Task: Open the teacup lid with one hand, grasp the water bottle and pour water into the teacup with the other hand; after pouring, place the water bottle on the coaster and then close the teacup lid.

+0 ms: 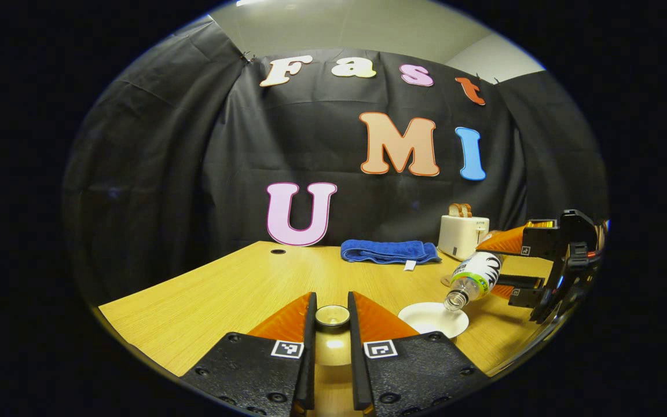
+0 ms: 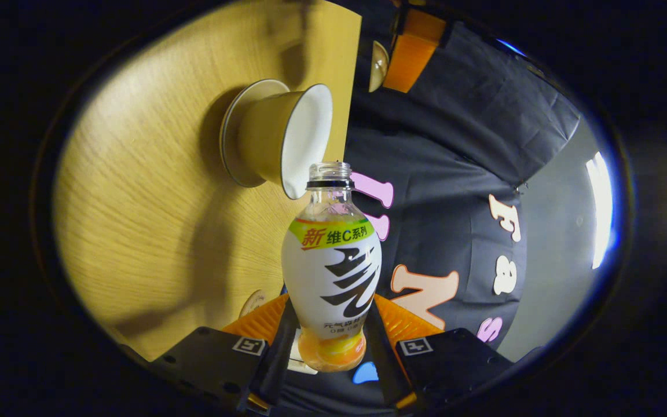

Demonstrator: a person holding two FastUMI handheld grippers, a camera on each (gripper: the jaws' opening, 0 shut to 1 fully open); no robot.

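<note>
Wooden worktop, blue towel and toaster at the back. Right tool clamped on the water bottle, tipped mouth-down over the open teacup. Left tool pinches the teacup lid, held off the cup.

left claw nearly closed and level, right claw clamped, rolled sideways

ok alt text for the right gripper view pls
The right gripper is shut on a tilted, uncapped water bottle, its open mouth at the rim of a lidless teacup on its saucer. The wooden table appears rotated sideways.
</note>
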